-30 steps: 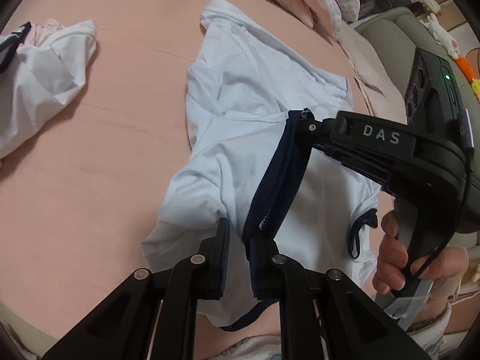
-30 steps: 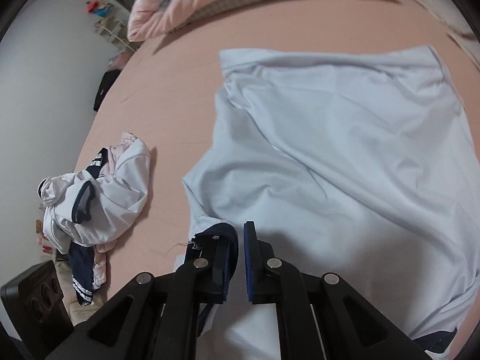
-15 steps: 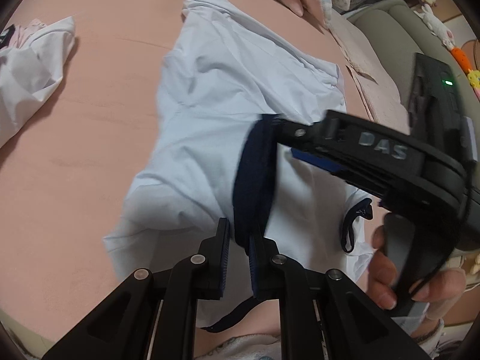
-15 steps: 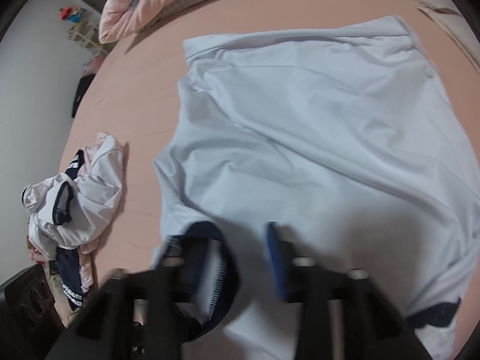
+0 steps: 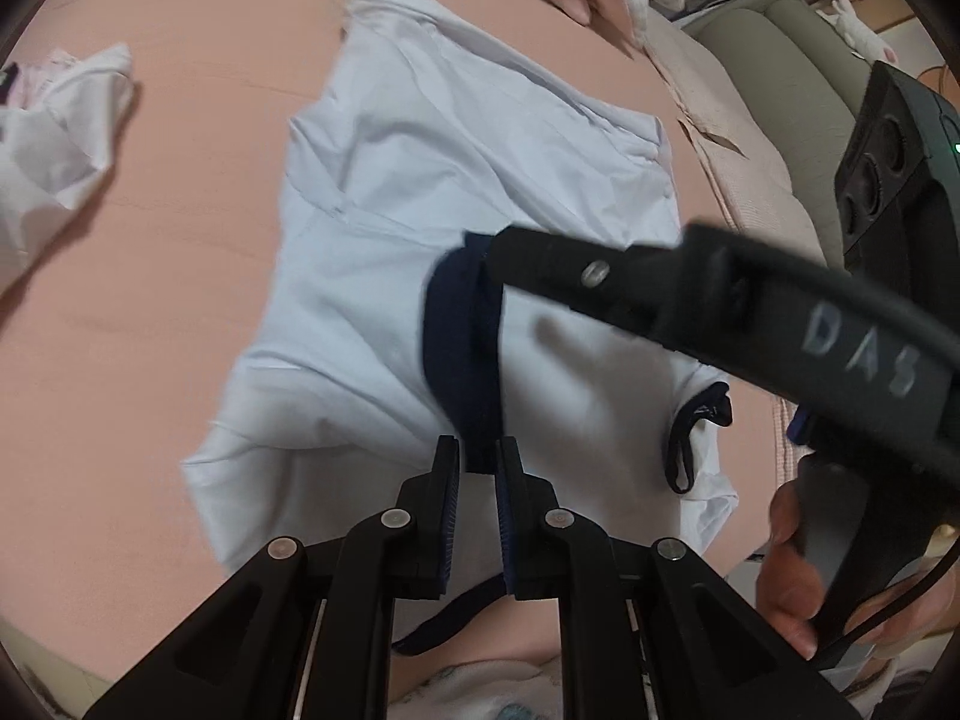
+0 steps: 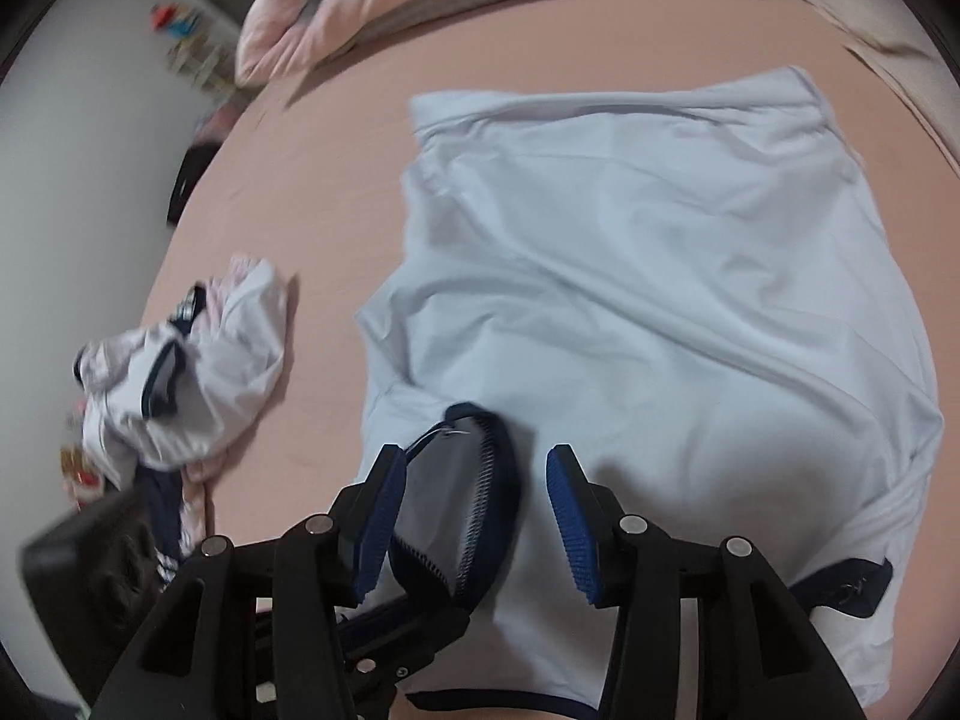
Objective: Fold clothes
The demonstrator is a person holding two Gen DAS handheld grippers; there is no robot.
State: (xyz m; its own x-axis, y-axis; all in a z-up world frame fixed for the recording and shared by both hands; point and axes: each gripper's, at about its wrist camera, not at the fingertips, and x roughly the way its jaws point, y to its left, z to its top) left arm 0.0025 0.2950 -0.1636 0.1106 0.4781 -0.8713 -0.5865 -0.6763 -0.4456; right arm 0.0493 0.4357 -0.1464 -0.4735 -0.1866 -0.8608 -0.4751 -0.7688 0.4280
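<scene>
A light blue shirt point(image 6: 630, 300) lies spread on the pink bed point(image 6: 312, 192), filling the centre and right of the right wrist view. The left tongs point(image 5: 478, 462) pinch its navy collar point(image 5: 459, 360) at lower centre. The right tongs point(image 6: 474, 468) stand spread, the collar loose between them. A crumpled white garment point(image 6: 180, 384) lies at the left.

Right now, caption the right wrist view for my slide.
Open right gripper over the navy collar of a pale blue shirt on a pink bed.
</scene>
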